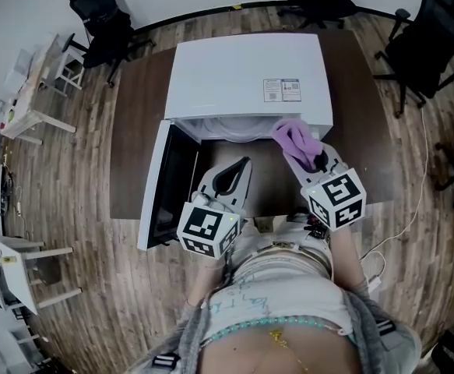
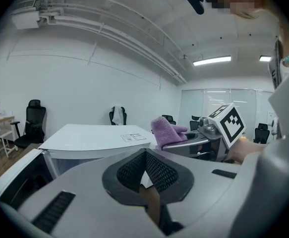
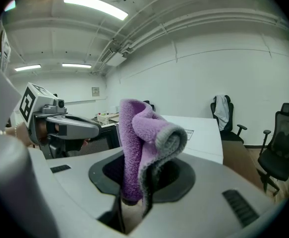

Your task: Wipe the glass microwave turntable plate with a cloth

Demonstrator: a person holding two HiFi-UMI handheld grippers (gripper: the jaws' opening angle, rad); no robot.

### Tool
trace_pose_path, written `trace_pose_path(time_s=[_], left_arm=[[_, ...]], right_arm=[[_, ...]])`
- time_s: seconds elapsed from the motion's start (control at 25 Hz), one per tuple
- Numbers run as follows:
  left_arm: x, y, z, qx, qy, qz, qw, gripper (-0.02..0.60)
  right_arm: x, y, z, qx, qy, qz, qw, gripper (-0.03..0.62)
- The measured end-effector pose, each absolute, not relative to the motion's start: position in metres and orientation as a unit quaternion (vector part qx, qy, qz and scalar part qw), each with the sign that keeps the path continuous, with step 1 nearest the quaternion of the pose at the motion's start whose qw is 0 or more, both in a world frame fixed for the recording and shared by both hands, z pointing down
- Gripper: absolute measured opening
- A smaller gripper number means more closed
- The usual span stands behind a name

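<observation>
Dark wooden table (image 1: pixel 133 131) with a white microwave (image 1: pixel 246 76) on it, and its door (image 1: pixel 168 185) is swung open on the left so you can reach in. Your right gripper (image 1: pixel 311 162) is clamped on a folded purple cloth (image 1: pixel 295 139), held up by the right side of the opening ready for wiping, while your left gripper (image 1: pixel 242 168) is closed on nothing just in front. I can't make out the glass plate; my guess is it's inside, hidden under the microwave's top. The open door crowds your left side, and the office chairs (image 1: pixel 102 14) sit well away at the far end.
</observation>
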State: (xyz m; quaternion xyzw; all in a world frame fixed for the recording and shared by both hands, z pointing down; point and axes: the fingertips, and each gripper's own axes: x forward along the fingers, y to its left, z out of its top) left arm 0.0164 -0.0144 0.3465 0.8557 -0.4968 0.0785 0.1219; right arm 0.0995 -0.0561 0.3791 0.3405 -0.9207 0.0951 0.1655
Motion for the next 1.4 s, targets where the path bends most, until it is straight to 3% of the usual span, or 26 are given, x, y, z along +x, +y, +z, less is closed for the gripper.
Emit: trace_pose_path(time_s=[0.88,1.4], left_arm=[[0.047,-0.033,0.367,0.822,-0.540,0.069,0.168,0.011],[-0.018,-0.072,0.377,0.852,-0.489,0.082,0.170,0.011]], right_arm=[[0.126,-0.069,0.390,0.278,-0.943,0.105,0.152,0.112],[0.074,-0.092,0.402,0.347,-0.918,0.124,0.150,0.112]])
